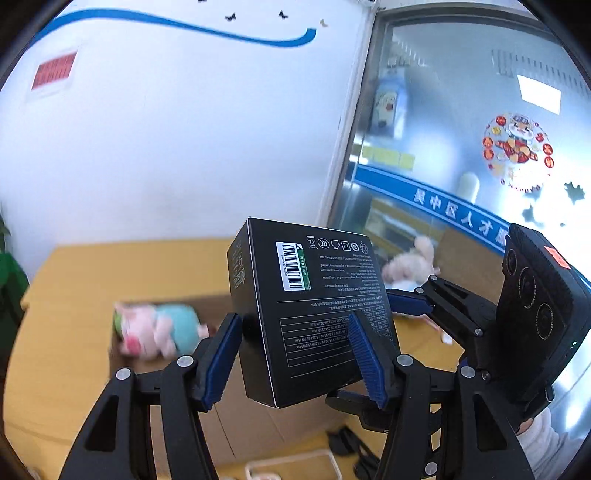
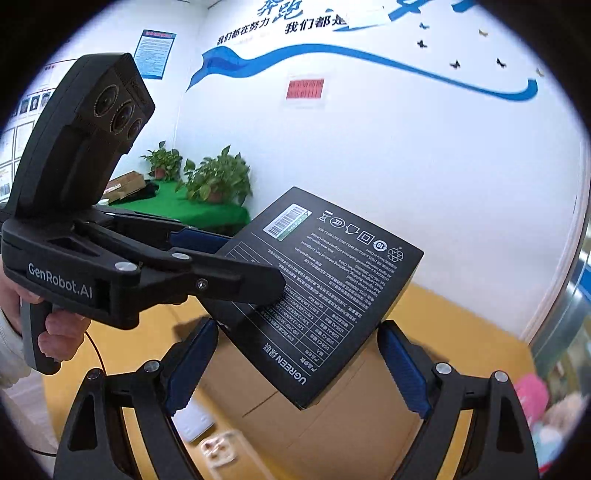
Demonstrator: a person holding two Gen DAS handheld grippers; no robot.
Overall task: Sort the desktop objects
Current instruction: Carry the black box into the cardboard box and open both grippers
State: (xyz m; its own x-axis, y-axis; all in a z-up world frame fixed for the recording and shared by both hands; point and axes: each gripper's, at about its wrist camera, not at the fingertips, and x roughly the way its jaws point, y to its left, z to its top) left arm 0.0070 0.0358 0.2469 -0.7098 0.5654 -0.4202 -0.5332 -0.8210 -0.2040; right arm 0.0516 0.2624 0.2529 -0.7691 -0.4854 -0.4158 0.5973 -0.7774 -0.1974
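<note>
While the left tongs [image 1: 295, 358] clamp the black box [image 1: 310, 314] between their blue pads [image 1: 221, 365], the box is held in the air above the desk [image 1: 66, 295], tilted, with its printed back face and barcode label [image 1: 293, 271] turned toward the left wrist camera. The right tongs [image 2: 299, 365] stand spread apart, and the lower corner of the same black box [image 2: 325, 295] lies between their fingers; whether the pads touch the box cannot be told. In the right wrist view the left tongs [image 2: 236, 258] reach in from the left and grip the box at its near-left edge, with a hand [image 2: 55, 328] closed round the handle. Below the box sits an open cardboard carton [image 1: 251, 424] on the yellow desk. A pink-and-teal plush toy [image 1: 159, 328] lies at the far rim of the carton, blurred. A second, pale plush toy [image 1: 410, 264] lies farther back on the desk, near the glass partition [image 1: 461, 147]. Behind the desk stands a white wall [image 1: 184, 129] with a blue stripe [image 1: 184, 26]. Potted plants [image 2: 218, 177] stand on a green-covered surface in the far corner.
</note>
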